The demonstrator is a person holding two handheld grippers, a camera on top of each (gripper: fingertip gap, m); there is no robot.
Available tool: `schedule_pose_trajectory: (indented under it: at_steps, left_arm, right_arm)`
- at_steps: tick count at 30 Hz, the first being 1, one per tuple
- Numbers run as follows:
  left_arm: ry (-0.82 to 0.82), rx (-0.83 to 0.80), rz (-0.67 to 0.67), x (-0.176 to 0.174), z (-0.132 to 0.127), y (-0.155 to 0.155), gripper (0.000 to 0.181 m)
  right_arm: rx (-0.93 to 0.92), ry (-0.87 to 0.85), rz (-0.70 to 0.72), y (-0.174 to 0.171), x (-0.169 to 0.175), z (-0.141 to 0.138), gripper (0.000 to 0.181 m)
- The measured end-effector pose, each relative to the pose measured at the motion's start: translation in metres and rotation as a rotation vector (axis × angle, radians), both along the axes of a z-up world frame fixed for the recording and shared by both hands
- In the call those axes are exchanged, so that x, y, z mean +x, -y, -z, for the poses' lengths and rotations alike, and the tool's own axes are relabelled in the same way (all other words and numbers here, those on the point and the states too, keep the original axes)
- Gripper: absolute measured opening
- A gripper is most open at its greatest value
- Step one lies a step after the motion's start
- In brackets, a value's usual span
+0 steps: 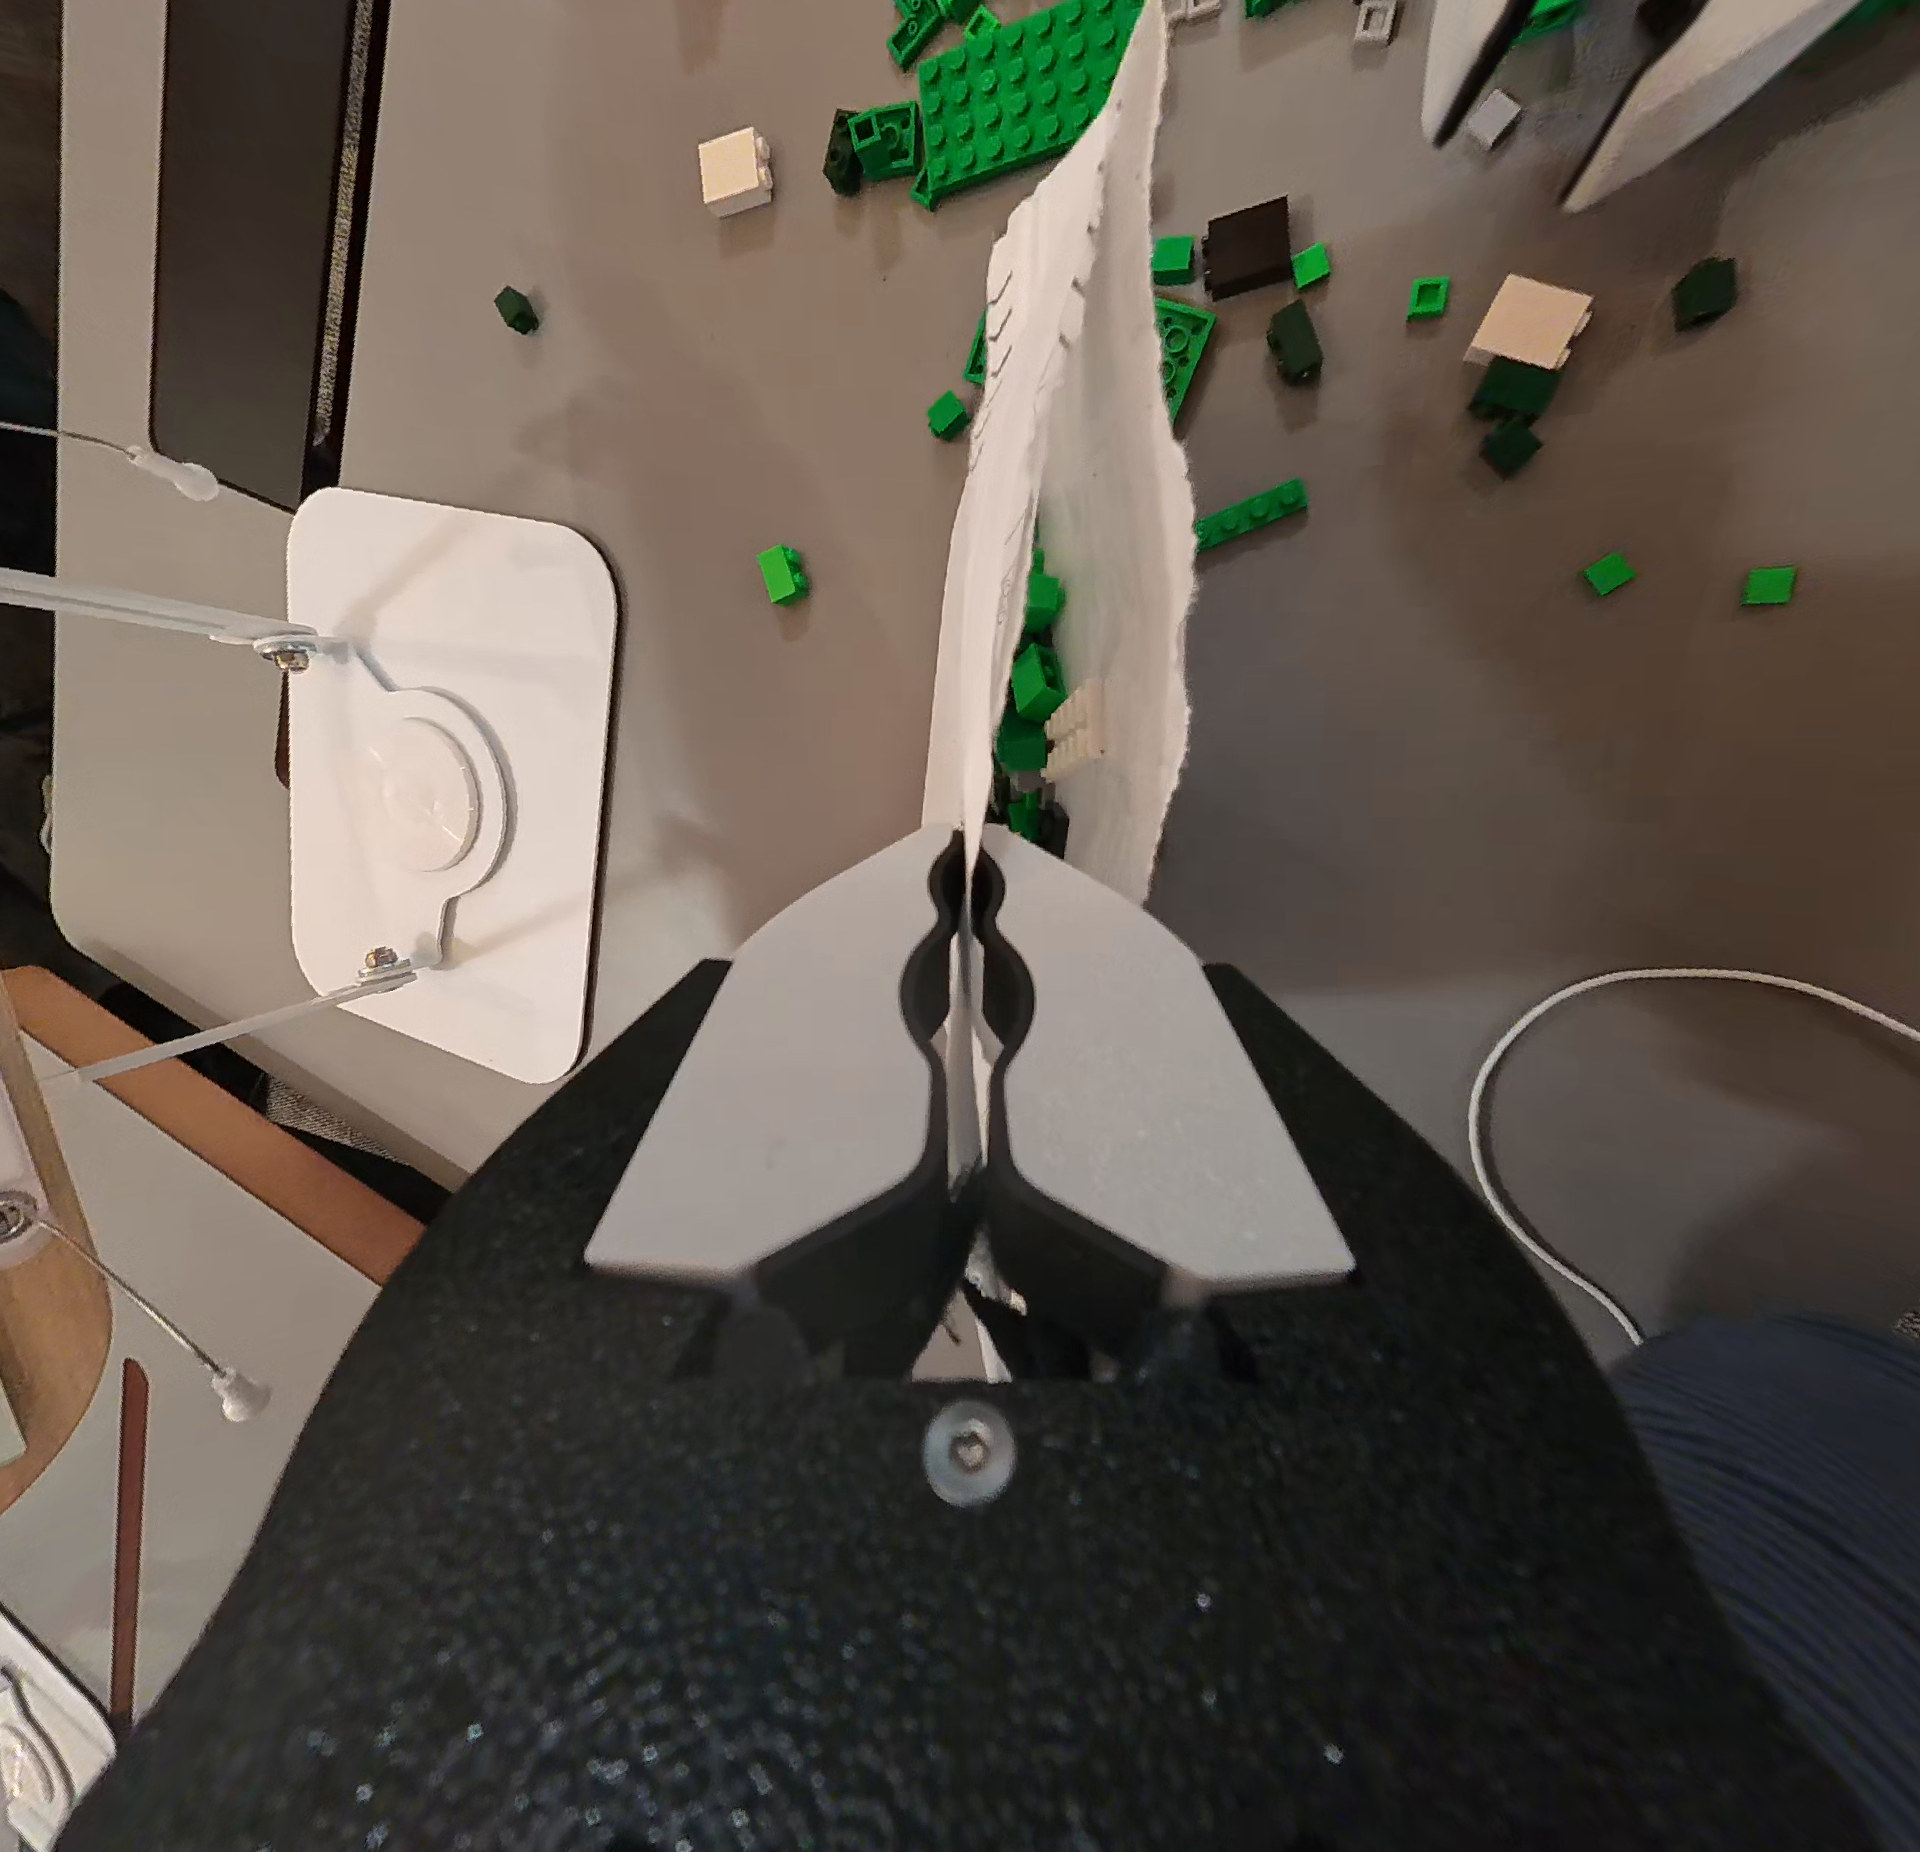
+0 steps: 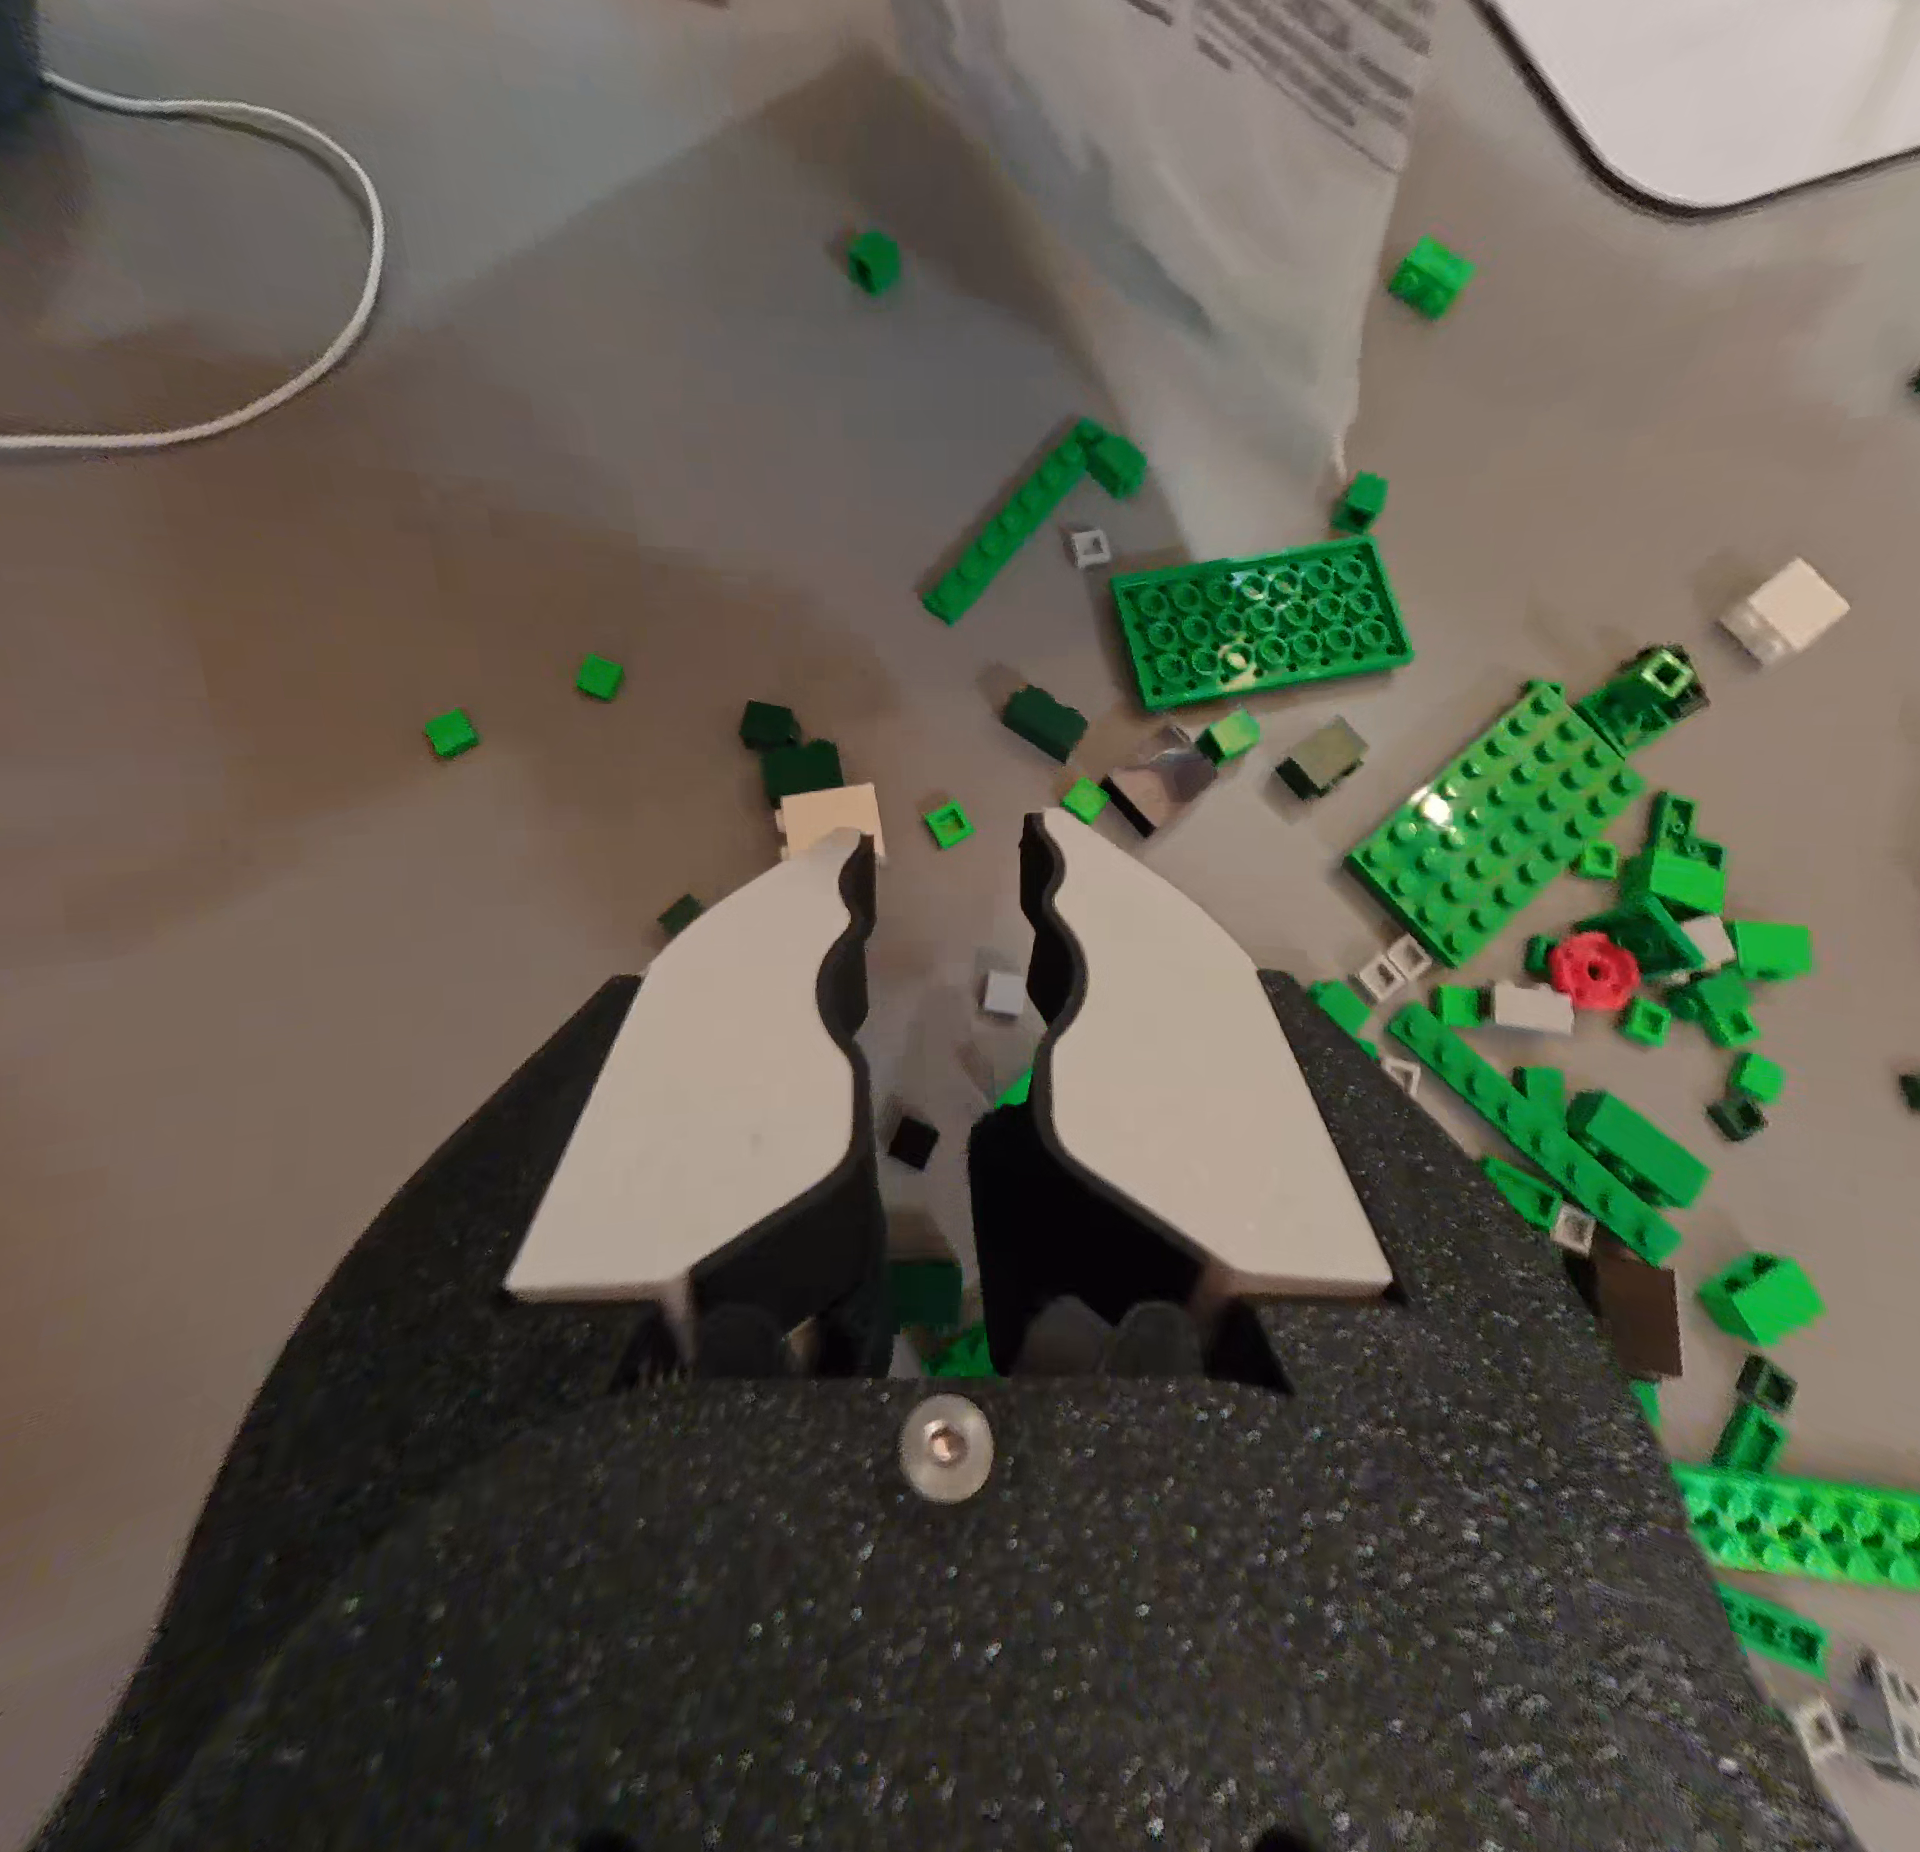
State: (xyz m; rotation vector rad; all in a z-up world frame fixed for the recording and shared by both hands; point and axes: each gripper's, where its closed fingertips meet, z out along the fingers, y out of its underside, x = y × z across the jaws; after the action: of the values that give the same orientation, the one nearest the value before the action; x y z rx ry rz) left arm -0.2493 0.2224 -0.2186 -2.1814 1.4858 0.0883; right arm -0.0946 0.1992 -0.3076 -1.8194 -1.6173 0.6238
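Matte grey fingers with wavy black rubber linings make up the left tongs, and they are pressed together on the edge of a white paper bag. The bag is thin and creased, with a torn, fibrous rim. It is pinched upright above the table, so its two layers gape. Between those layers sit a few green bricks and a ribbed cream piece.

The right tongs are spread and hold nothing, hovering low over the table, well apart from the bag. A cream brick lies just beside one fingertip, and a tiny grey tile shows in the gap below.

Glossy plastic bricks are scattered all round the bag, mostly bright and dark green. A broad studded green plate lies behind the bag's far end. A white cable curls on the near side of the bag, and a rounded white stand base sits well off on its other side.
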Motion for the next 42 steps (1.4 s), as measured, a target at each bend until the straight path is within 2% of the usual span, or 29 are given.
schedule_pose_trajectory:
  at_steps: [5, 10, 16, 21, 24, 28, 42]
  left_arm:
    - [-0.004, 0.009, 0.001, 0.0, -0.001, -0.001, 0.0]
    - [-0.036, 0.023, -0.075, -0.017, -0.001, -0.005, 0.0]
    - [-0.015, 0.033, -0.097, -0.025, -0.004, -0.006, 0.0]
    - [-0.033, 0.043, -0.114, -0.029, -0.004, -0.008, 0.0]
    - [-0.038, 0.041, -0.136, -0.035, -0.004, -0.009, 0.0]
    - [-0.021, 0.032, -0.17, -0.045, -0.003, -0.009, 0.0]
    - [-0.007, 0.013, -0.169, -0.047, -0.001, -0.007, 0.0]
  right_arm:
    - [-0.028, 0.033, -0.091, 0.012, -0.011, 0.004, 0.027]
    - [-0.002, 0.025, -0.074, 0.008, -0.015, -0.001, 0.026]
    - [0.055, -0.021, -0.048, -0.003, -0.025, -0.01, 0.023]
    - [0.078, -0.07, -0.07, -0.012, -0.083, -0.016, 0.023]
    - [0.073, -0.047, -0.092, -0.013, -0.12, -0.006, 0.023]
    - [-0.007, 0.002, -0.138, -0.007, -0.147, 0.011, 0.023]
    - [-0.024, 0.061, -0.162, -0.003, -0.158, 0.025, 0.012]
